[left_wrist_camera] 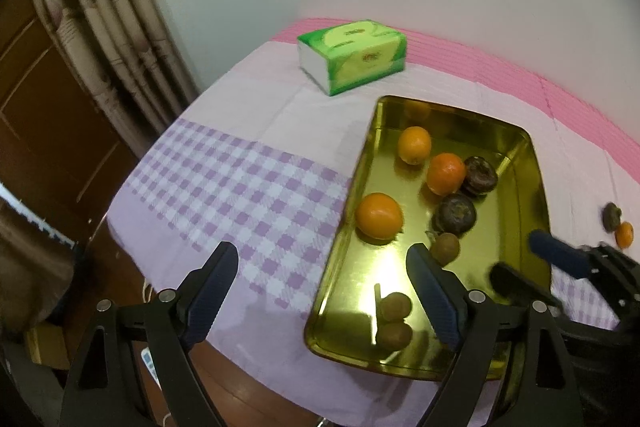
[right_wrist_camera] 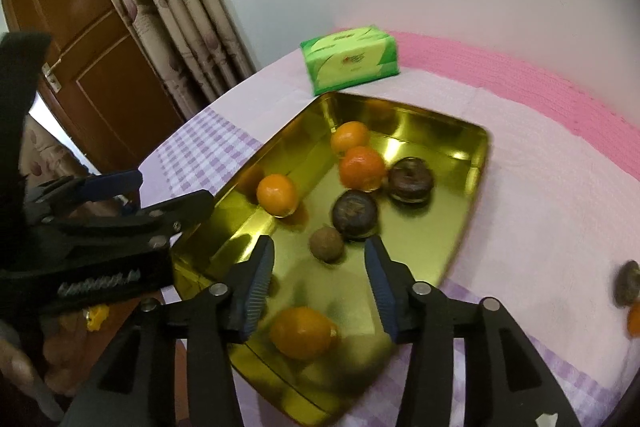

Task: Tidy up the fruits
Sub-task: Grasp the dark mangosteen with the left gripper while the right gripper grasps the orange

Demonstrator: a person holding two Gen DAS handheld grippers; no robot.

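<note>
Gold tray (right_wrist_camera: pixel 476 163): rectangular, mirror-polished metal with rounded corners, on a lilac checked tablecloth (left_wrist_camera: pixel 224 179) near the table's front edge.

Oranges in tray: four, smooth and round; the blurred front one (right_wrist_camera: pixel 302 331) lies beneath the right gripper (right_wrist_camera: pixel 320 279), whose ribbed blue pads stand apart and touch nothing.

Dark wrinkled fruits (right_wrist_camera: pixel 355 214): two, flattened.

Small brown round fruits (left_wrist_camera: pixel 394 305): three, near the front rim.

Loose on the cloth, right edge: one dark fruit (left_wrist_camera: pixel 612 217) and one orange (left_wrist_camera: pixel 624 235).

Left gripper (left_wrist_camera: pixel 322 287): fingers spread wide, empty, straddling the tray's left rim.

Tissue pack (left_wrist_camera: pixel 352 57): green plastic, back edge.
</note>
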